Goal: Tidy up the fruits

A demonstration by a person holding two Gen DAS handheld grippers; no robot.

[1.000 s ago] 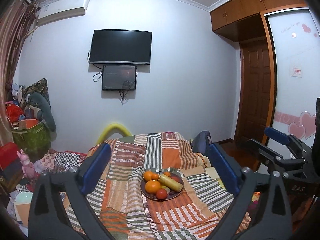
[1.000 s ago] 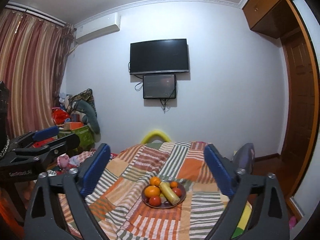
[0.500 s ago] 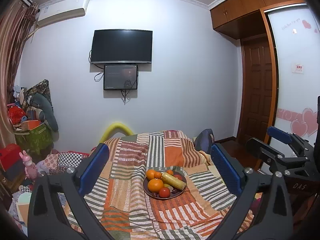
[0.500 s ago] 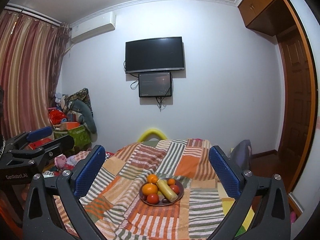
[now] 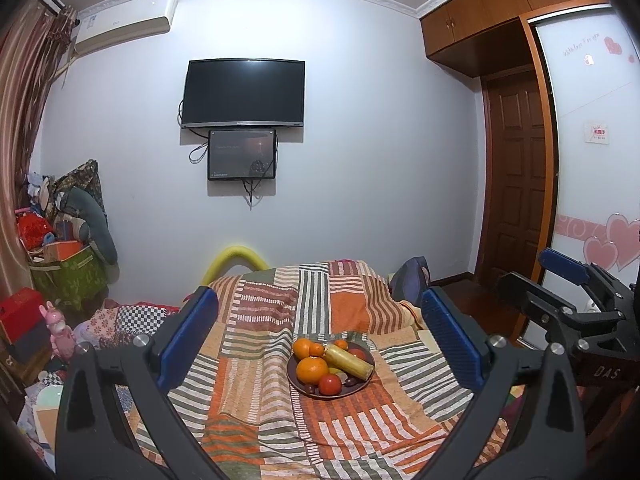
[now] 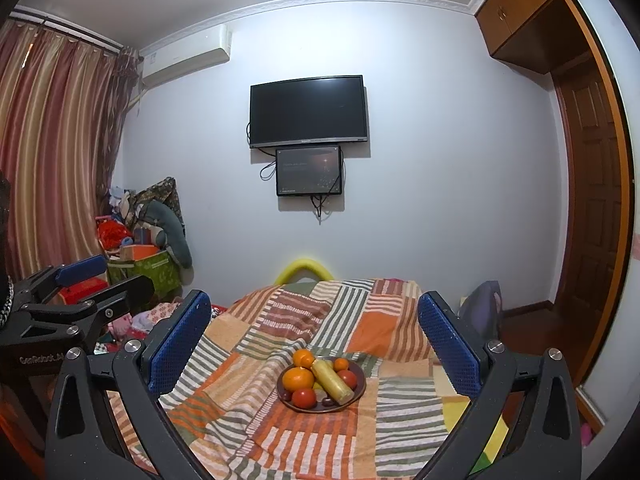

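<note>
A dark round plate (image 5: 360,391) (image 6: 359,394) sits on a striped patchwork cloth (image 5: 248,400) (image 6: 400,416). It holds oranges (image 5: 311,370) (image 6: 298,379), red fruits (image 5: 330,384) (image 6: 303,398), a yellow cylinder-shaped fruit (image 5: 348,361) (image 6: 332,380) and small dark fruits. My left gripper (image 5: 318,328) is open and empty, held back from the plate. My right gripper (image 6: 314,326) is open and empty, also short of the plate. The right gripper shows at the right edge of the left wrist view (image 5: 568,292); the left one at the left edge of the right wrist view (image 6: 80,284).
A wall with a TV (image 5: 244,94) and a smaller screen (image 5: 242,155) stands behind. Piled bags and toys (image 5: 64,248) fill the left corner by curtains (image 6: 48,152). A wooden door (image 5: 516,176) and wardrobe are at the right. A yellow foam arch (image 6: 305,270) is beyond the cloth.
Both views have shifted slightly toward the plate; it sits a bit larger and nearer between the fingers. Both grippers stay open.
</note>
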